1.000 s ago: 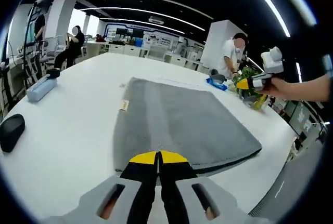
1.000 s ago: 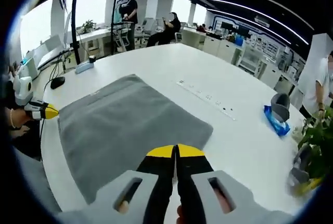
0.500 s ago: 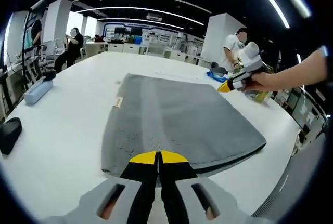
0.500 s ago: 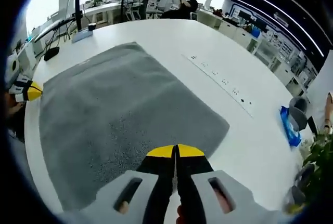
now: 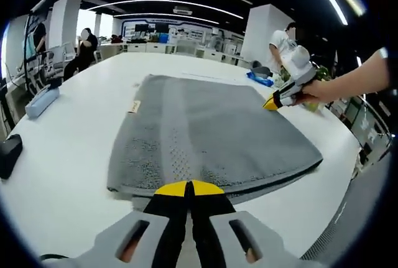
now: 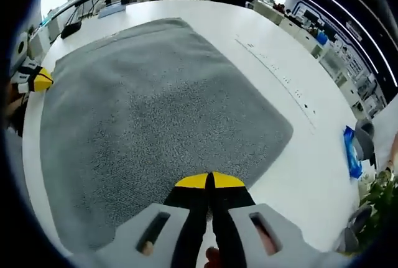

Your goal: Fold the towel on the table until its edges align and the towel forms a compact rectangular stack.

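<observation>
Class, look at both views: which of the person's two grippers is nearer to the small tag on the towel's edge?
Left. The left gripper sits at the towel's near edge, on the side with the tag; the right gripper is over the opposite side.

The grey towel (image 5: 211, 137) was thick terry cloth, matt and nubbly, with a smoother woven band along one side. The white bench (image 5: 68, 175) looked smooth with a faint sheen. Each claw's yellow-and-black tips looked like matt plastic.
</observation>
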